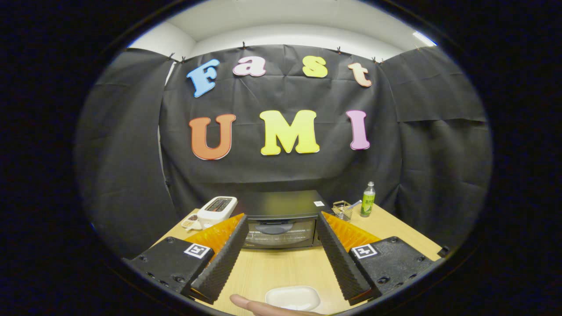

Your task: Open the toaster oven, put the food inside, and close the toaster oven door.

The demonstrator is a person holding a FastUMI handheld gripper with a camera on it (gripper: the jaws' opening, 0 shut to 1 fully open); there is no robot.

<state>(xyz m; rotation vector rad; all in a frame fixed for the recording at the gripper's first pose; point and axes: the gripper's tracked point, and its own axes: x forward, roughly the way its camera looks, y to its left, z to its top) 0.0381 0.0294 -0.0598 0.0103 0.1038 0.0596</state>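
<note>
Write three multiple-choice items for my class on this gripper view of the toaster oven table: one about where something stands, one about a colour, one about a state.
1. Where does the bottle stand?
A. On top of the toaster oven
B. On the table, beside the clear container, off to one side of the oven
C. In the white dish

2. What colour is the pop-up toaster?
A. White
B. Red
C. Blue

3. How is the toaster oven door?
A. Hanging fully open
B. Removed
C. Closed

Answers:
1 B: the bottle stands on the wooden table next to the clear container, beside the toaster oven.
2 A: the pop-up toaster has a white body.
3 C: the oven door sits upright and flush, handle at the top, beyond the open gripper, whose fingers are spread wide and hold nothing.
</note>
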